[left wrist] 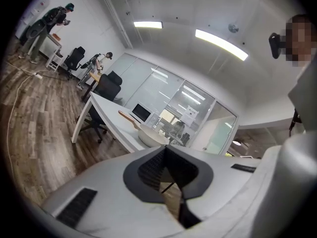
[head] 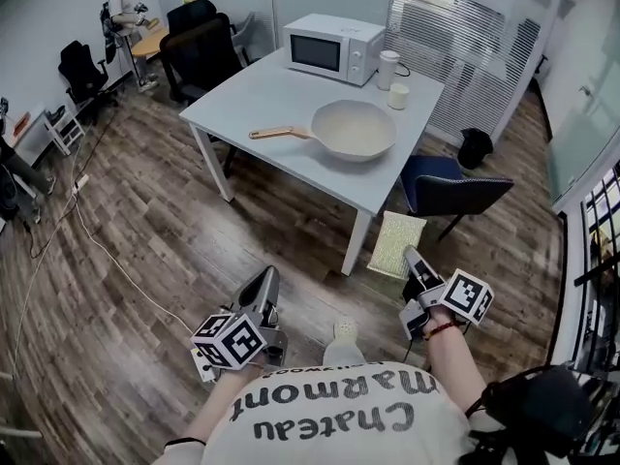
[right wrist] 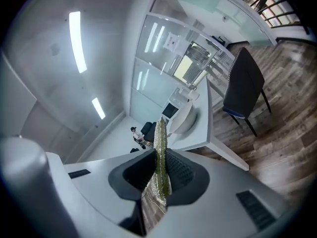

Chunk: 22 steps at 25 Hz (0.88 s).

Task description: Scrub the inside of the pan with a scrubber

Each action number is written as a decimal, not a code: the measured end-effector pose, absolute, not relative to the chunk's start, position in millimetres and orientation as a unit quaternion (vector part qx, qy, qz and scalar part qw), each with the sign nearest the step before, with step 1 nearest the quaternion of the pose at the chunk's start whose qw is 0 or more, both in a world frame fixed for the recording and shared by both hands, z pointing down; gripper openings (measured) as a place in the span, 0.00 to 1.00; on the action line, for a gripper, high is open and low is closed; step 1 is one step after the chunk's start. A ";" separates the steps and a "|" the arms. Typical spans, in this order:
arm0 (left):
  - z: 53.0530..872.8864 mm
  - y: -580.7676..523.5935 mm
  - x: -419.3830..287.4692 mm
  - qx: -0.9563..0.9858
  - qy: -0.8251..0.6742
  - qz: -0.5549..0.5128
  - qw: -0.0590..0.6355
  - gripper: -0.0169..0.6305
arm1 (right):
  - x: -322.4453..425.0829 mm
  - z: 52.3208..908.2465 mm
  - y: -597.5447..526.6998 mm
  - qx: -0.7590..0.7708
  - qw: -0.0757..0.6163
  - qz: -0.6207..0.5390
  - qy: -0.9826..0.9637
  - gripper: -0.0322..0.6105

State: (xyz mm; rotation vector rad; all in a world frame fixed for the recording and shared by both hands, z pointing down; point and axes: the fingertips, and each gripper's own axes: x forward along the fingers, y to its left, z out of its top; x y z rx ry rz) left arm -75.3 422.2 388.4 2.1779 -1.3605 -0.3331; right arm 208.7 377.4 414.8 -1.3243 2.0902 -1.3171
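A cream pan (head: 354, 129) with a wooden handle (head: 276, 133) rests on the grey table (head: 262, 95), far ahead of both grippers. My right gripper (head: 414, 257) is shut on a yellow-green scrubber (head: 397, 243), which hangs over the floor in front of the table's near corner. In the right gripper view the scrubber (right wrist: 159, 133) stands edge-on between the jaws of that gripper (right wrist: 159, 155), with the pan (right wrist: 184, 118) beyond it. My left gripper (head: 265, 277) is held low at the left, shut and holding nothing. In the left gripper view the left gripper (left wrist: 167, 155) has its jaws together, and the pan (left wrist: 151, 135) lies in the distance.
A white microwave (head: 334, 48) and two white cups (head: 392, 80) stand at the table's far side. A blue chair (head: 446, 187) sits at the right of the table, black office chairs (head: 199, 51) at its left. A cable (head: 107, 260) runs across the wooden floor. A person (head: 121, 8) stands far off.
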 end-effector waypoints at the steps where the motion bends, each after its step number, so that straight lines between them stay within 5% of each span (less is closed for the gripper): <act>1: 387.0 411.0 -71.1 0.809 -0.507 -0.124 0.270 0.02 | 211.4 413.8 361.9 -0.464 0.169 -0.464 0.735 0.14; 22: 372.5 222.3 -33.6 0.762 -0.590 -0.123 0.237 0.02 | 236.8 388.6 94.0 -0.387 0.150 -0.446 0.793 0.14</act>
